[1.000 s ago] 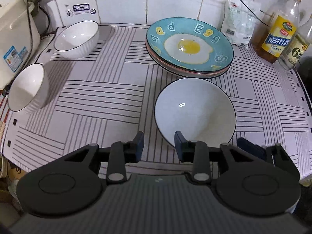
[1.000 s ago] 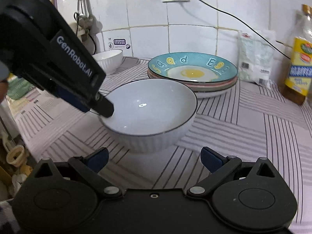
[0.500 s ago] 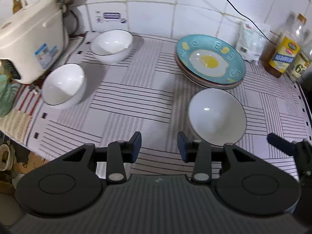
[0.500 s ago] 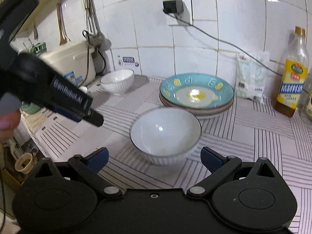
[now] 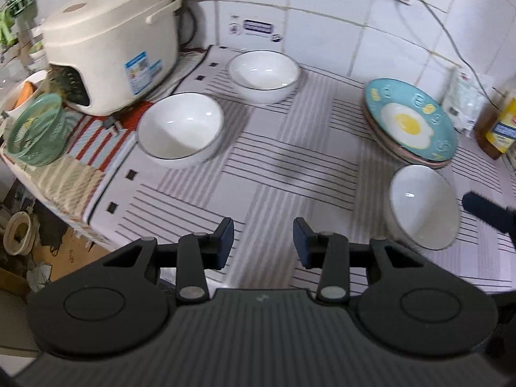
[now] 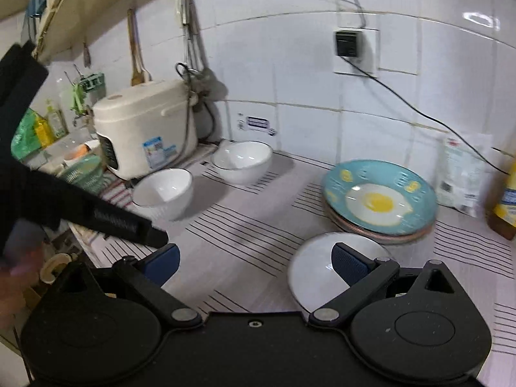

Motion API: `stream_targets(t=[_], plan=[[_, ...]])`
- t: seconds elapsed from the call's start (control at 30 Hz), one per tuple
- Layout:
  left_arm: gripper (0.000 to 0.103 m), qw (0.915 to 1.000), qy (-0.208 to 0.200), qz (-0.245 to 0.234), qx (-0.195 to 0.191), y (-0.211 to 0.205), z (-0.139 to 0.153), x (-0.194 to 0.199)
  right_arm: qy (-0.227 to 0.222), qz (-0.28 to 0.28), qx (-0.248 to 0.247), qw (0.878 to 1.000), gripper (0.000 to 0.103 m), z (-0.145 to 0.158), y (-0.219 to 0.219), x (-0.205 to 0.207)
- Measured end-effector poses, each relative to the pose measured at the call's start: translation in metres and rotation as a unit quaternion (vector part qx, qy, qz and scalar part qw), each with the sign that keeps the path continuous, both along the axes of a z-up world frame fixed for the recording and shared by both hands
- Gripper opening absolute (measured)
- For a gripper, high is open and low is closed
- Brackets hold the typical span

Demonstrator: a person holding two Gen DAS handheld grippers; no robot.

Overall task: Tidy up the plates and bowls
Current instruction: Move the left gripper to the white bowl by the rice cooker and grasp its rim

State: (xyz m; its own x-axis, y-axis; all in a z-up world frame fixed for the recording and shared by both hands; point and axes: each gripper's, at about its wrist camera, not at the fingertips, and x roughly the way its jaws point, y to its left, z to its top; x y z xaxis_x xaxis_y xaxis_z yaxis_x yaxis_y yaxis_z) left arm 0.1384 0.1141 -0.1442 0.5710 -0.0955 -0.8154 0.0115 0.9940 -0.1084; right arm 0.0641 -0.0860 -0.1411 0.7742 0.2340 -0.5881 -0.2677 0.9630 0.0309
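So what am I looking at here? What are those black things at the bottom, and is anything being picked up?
There is no robot: a person holds one hand-held gripper in each hand, each with a camera looking along its two fingers. One picture comes from the left hand-held gripper, the other from the right hand-held gripper. The black shapes at the bottom are the grippers themselves. Both are open and hold nothing. On the striped cloth stand three white bowls: one near the rice cooker at, one by the wall, and one nearest the right gripper. Behind it is a stack of plates, the top one painted with a fried egg. An oil bottle stands at the far right.
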Motion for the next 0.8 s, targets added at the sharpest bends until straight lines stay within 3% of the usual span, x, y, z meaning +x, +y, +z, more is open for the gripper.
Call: stream_targets(t=[0.33, 0.8], plan=[[0.04, 0.9985, -0.011, 0.053, 0.005, 0.053, -0.006, 0.015, -0.01, 0.053, 0.008, 0.999, 0.101, -0.001, 0.043, 0.041], [0.041, 0.9922, -0.024, 0.122, 0.007, 0.105, -0.046, 0.06, 0.036, 0.101, 0.094, 0.99, 0.097, -0.035, 0.088, 0.122]])
